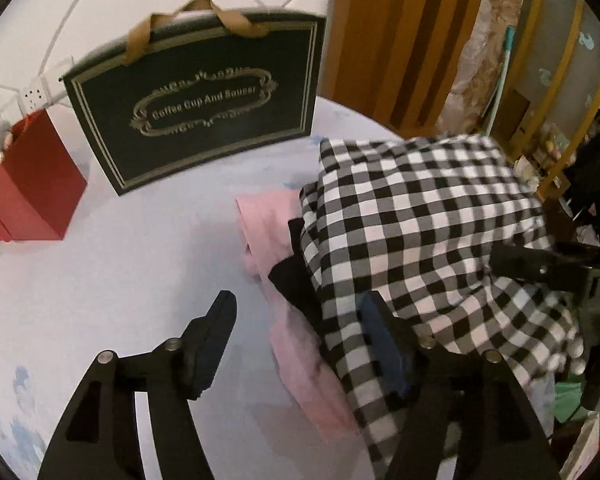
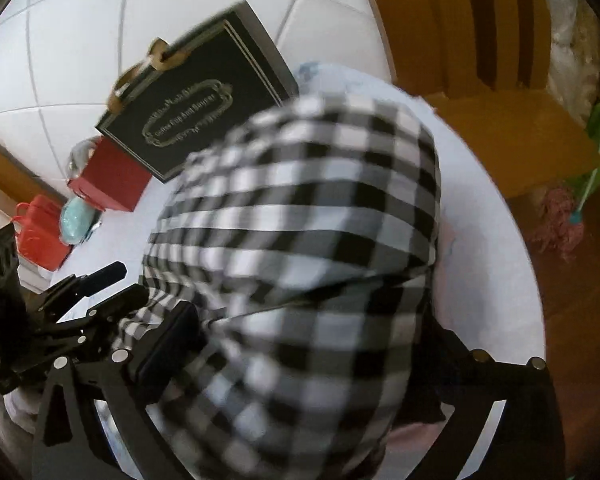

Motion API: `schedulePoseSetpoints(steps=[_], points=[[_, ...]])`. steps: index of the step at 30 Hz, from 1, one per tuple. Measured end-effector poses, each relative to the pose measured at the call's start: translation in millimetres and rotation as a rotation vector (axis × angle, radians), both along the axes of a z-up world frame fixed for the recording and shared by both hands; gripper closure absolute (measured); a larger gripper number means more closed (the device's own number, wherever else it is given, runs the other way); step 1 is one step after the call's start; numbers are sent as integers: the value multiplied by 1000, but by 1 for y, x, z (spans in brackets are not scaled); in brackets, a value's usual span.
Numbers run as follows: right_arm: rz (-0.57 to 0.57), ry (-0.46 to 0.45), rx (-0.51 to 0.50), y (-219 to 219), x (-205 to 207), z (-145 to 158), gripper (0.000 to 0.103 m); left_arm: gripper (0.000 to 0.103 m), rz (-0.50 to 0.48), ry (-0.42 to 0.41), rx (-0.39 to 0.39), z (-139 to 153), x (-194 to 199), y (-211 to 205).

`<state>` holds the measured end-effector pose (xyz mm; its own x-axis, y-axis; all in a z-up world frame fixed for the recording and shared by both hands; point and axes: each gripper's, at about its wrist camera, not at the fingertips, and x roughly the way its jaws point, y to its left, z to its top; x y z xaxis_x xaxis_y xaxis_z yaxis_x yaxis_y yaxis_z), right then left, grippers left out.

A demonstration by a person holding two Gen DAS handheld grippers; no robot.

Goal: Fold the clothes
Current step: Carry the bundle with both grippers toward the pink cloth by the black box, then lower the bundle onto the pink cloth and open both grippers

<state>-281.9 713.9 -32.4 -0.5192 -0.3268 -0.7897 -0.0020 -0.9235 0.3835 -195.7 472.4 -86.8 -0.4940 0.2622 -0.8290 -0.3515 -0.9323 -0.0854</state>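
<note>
Checkered shirt [image 1: 420, 216] heaped on pale surface [image 1: 120, 272], just right of dark gift box [image 1: 196, 100], partly covering pink garment [image 1: 268, 224]. Left hand-held gripper [image 1: 296, 340] wide open, one finger against checkered cloth, nothing grabbed. Right hand-held gripper [image 2: 300, 360] buried under checkered fabric, can't tell its state. Red box [image 1: 28, 184] left of gift box.

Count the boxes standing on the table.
2: the black box with ribbon handles at the back by the wall, and the red box to its left. The checked garment may hide more.
</note>
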Motion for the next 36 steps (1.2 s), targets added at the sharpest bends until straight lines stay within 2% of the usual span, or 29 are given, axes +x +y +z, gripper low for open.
schedulePoseSetpoints(steps=[6, 10, 20, 30, 36], points=[[-92, 139, 18, -1, 40, 47, 0, 36, -16, 47, 32, 41, 26, -4], [-118, 175, 16, -8, 64, 56, 0, 36, -61, 51, 89, 60, 44, 3], [-110, 144, 51, -34, 99, 45, 0, 36, -60, 43, 70, 63, 72, 26], [-122, 152, 71, -26, 108, 49, 0, 36, -80, 69, 45, 68, 79, 41], [-117, 149, 71, -23, 110, 46, 0, 36, -63, 79, 68, 70, 81, 43]])
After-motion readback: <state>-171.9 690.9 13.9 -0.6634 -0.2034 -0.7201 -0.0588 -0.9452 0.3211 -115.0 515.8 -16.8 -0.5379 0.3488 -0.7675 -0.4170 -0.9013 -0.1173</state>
